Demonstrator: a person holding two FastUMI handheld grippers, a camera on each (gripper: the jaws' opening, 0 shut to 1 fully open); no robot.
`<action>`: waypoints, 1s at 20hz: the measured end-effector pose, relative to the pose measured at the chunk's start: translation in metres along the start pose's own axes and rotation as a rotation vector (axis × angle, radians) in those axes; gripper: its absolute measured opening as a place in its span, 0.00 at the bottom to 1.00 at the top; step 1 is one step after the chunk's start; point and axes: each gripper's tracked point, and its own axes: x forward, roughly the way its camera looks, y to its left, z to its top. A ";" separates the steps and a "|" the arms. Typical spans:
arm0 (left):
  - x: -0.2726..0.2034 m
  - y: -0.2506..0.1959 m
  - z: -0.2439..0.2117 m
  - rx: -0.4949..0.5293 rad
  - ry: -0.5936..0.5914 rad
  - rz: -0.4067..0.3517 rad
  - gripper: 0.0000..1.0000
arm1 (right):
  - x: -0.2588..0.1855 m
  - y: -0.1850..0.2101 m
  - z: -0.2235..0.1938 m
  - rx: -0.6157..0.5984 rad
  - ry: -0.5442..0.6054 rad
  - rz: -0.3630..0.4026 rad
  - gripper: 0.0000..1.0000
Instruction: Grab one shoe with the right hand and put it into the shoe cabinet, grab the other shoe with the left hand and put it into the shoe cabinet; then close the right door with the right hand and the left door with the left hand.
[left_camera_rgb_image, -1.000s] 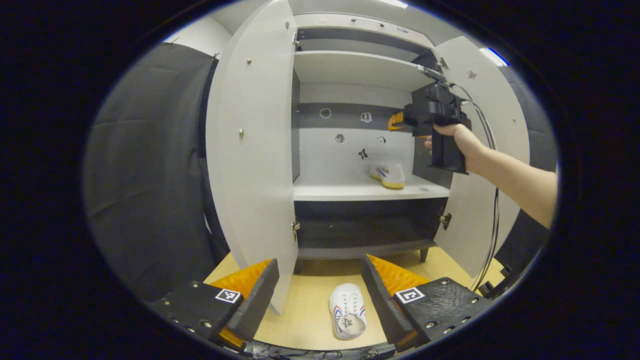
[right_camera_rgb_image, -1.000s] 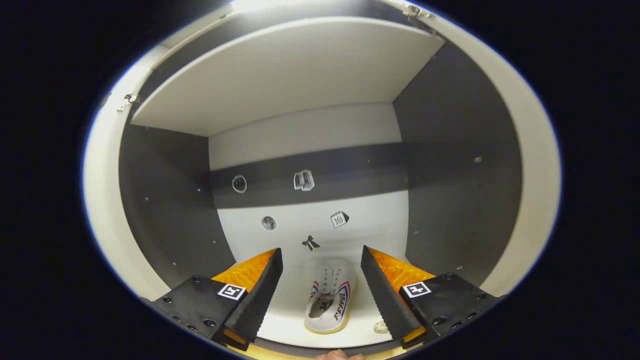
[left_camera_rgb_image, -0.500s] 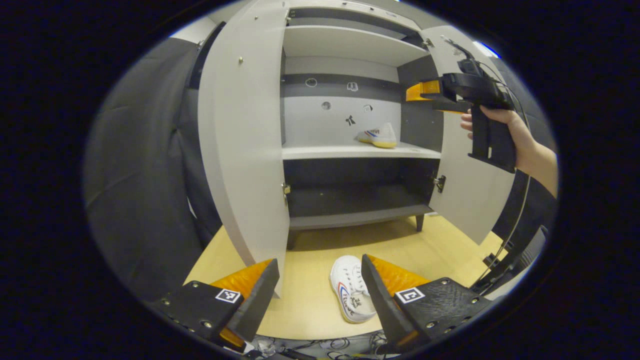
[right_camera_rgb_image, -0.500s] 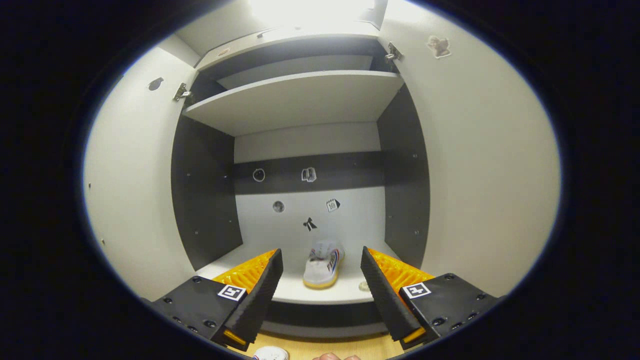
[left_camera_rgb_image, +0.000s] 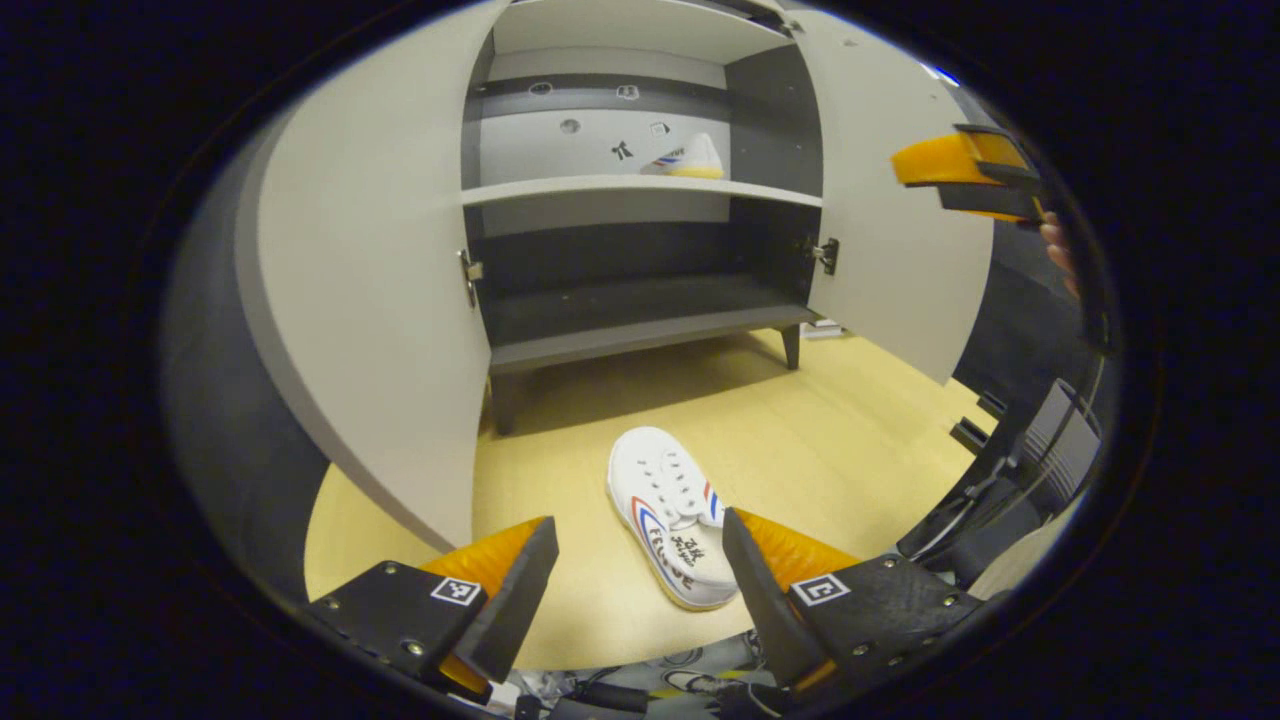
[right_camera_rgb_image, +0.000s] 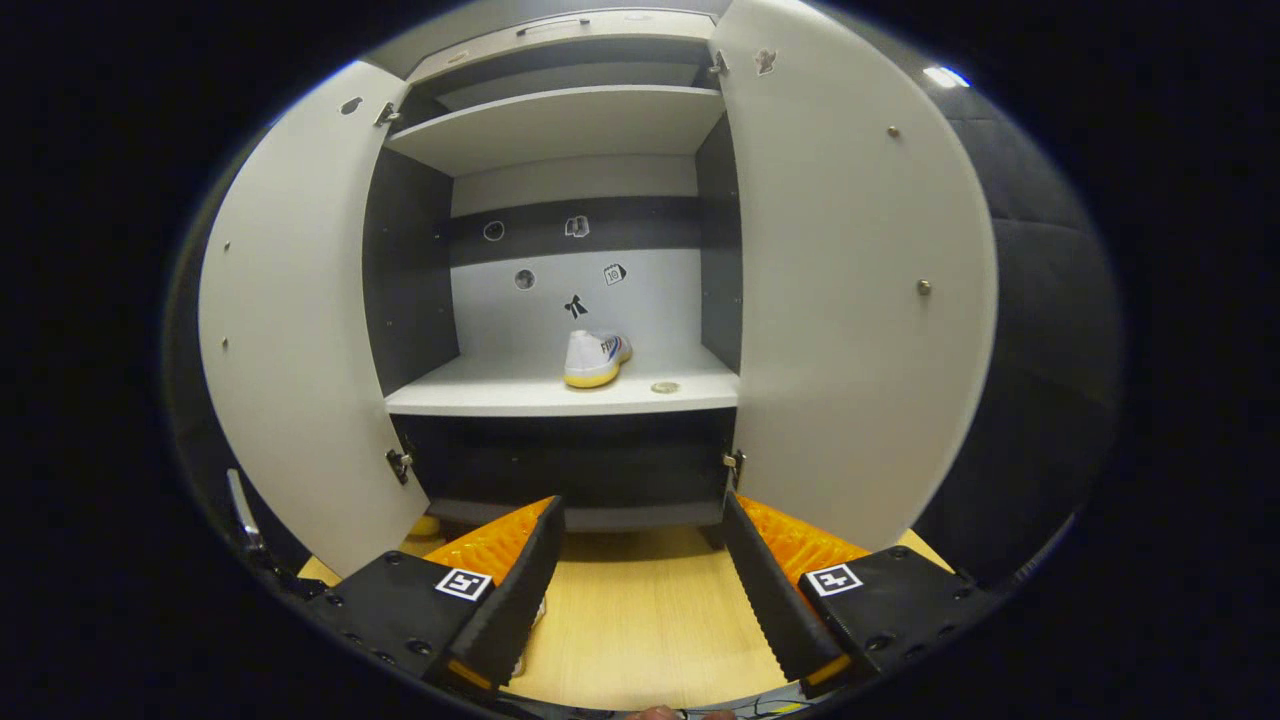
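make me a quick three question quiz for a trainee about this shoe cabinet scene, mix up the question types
1. True or false: both doors of the shoe cabinet stand open.
2. Multiple choice: where does the shoe still to be stored lie? A) on the middle shelf B) on the wooden floor in front of the cabinet C) between shut fingers of the left gripper
3. Fill in: the shoe already put away sits on the ____ shelf.

Key:
1. True: left door and right door are both swung out.
2. B; it lies just ahead of the open left gripper.
3. Middle; the right gripper is open and holds nothing.
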 end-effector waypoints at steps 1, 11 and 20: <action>0.010 -0.001 -0.005 -0.021 0.018 -0.016 0.96 | -0.009 -0.005 -0.009 -0.014 0.020 -0.018 0.98; 0.081 0.003 -0.044 -0.090 0.152 -0.083 0.93 | -0.113 -0.114 -0.060 -0.065 0.171 -0.305 0.98; 0.097 -0.005 -0.070 -0.154 0.282 -0.053 0.51 | -0.128 -0.202 -0.054 0.064 0.129 -0.512 0.97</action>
